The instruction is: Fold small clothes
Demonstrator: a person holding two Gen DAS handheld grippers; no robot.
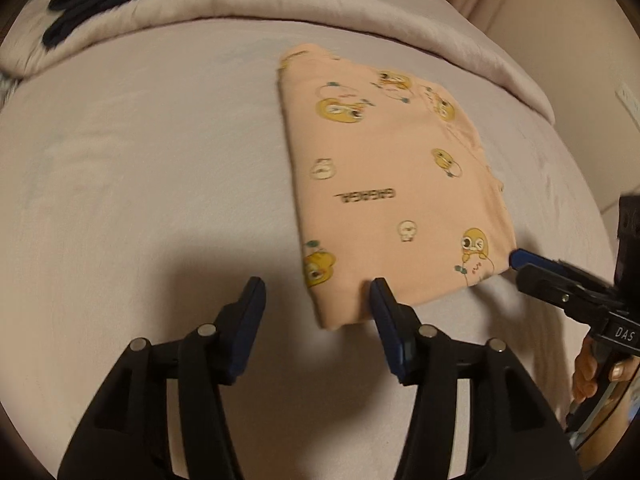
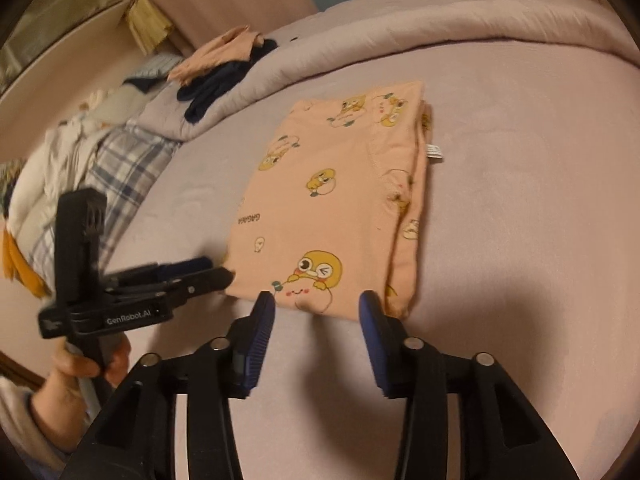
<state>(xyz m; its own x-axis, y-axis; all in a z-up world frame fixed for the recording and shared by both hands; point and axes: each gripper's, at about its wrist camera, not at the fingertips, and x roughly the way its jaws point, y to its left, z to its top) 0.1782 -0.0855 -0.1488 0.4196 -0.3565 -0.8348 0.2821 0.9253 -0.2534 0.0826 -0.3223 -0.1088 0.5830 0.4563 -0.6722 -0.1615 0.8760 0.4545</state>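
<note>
A peach garment with yellow cartoon prints (image 1: 396, 200) lies folded into a flat rectangle on the lilac bed sheet; it also shows in the right wrist view (image 2: 332, 208). My left gripper (image 1: 318, 294) is open and empty, its right finger touching the garment's near edge. It also shows from the side in the right wrist view (image 2: 212, 270). My right gripper (image 2: 316, 304) is open and empty at the garment's near edge. In the left wrist view its blue fingertips (image 1: 524, 258) sit at the garment's right corner.
A rolled lilac duvet (image 1: 256, 4) runs along the far side of the bed. Dark and peach clothes (image 2: 224, 68) lie on it. A pile of plaid and white laundry (image 2: 100, 160) sits at the left. Bare sheet (image 1: 140, 168) lies left of the garment.
</note>
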